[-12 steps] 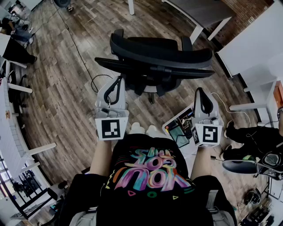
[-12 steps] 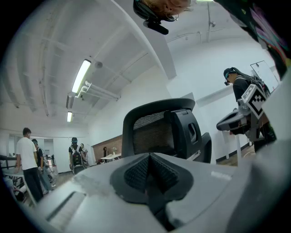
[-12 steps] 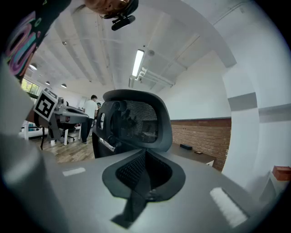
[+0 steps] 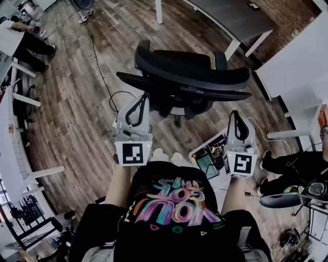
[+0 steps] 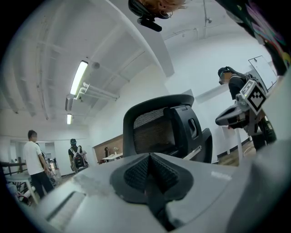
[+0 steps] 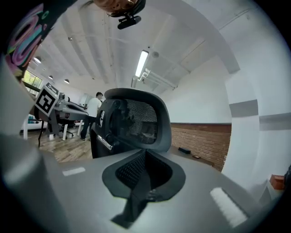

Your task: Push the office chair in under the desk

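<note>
Black chair stood just ahead of us, backrest crosswise, desk beyond it | left gripper looked nearer than right gripper | both empty, jaws together

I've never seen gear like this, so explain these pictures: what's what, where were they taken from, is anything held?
No robot here: a person wears a head camera and holds a tool in each hand. The head view looks down on the left tongs and right tongs. The other two pictures come from cameras riding on those tools, looking along the tongs. Both tongs are shut and hold nothing. Ahead, a black chair stands on the wood floor, its back toward the person, with a grey desk beyond.
</note>
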### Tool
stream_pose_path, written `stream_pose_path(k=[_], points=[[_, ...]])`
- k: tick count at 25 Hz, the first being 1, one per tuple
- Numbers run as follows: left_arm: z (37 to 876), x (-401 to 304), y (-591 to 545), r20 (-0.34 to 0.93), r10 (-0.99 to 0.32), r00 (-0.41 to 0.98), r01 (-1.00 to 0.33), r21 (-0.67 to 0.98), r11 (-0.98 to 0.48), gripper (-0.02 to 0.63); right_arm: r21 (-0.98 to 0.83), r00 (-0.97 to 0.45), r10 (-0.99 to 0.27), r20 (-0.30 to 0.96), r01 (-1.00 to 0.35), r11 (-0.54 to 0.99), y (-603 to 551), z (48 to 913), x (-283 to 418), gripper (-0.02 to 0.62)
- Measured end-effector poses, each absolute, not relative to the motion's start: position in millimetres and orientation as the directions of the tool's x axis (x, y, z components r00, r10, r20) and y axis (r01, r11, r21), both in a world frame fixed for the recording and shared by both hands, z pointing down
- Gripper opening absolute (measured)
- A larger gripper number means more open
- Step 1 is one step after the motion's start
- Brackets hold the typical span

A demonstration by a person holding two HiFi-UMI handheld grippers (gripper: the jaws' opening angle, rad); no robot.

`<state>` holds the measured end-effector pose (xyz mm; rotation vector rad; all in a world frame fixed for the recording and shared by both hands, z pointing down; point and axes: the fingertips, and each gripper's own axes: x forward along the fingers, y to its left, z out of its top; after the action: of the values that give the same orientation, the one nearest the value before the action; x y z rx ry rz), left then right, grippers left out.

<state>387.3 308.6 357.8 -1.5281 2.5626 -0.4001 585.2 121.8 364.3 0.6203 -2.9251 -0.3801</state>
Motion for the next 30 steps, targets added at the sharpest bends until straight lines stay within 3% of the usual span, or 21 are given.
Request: stream_pose_path(k=[5, 14, 22, 30], points=[[362, 384, 308, 0.049, -0.871, -0.489, -0.837, -0.306, 0.453, 0.006, 0.307, -0.918, -0.385, 0.098, -0.340, 0.889, 120, 368, 584, 0.030], [365, 375, 297, 0.092, -0.884, -0.459, -0.825, -0.412, 0.386, 0.110, 0.390, -0.924, -0.323, 0.203, -0.226, 0.893, 111, 376, 567, 0.157], [382, 358, 285, 0.201, -0.884, -0.423, -0.796, -0.549, 0.256, 0.201, 0.512, -0.909, -0.293, 0.297, -0.107, 0.852, 100, 386, 548, 0.247], [407, 339, 272, 0.338, -0.859, -0.385, -0.750, -0.657, 0.078, 0.284, 0.597, -0.883, -0.286, 0.372, -0.008, 0.802, 77, 400, 536, 0.293]])
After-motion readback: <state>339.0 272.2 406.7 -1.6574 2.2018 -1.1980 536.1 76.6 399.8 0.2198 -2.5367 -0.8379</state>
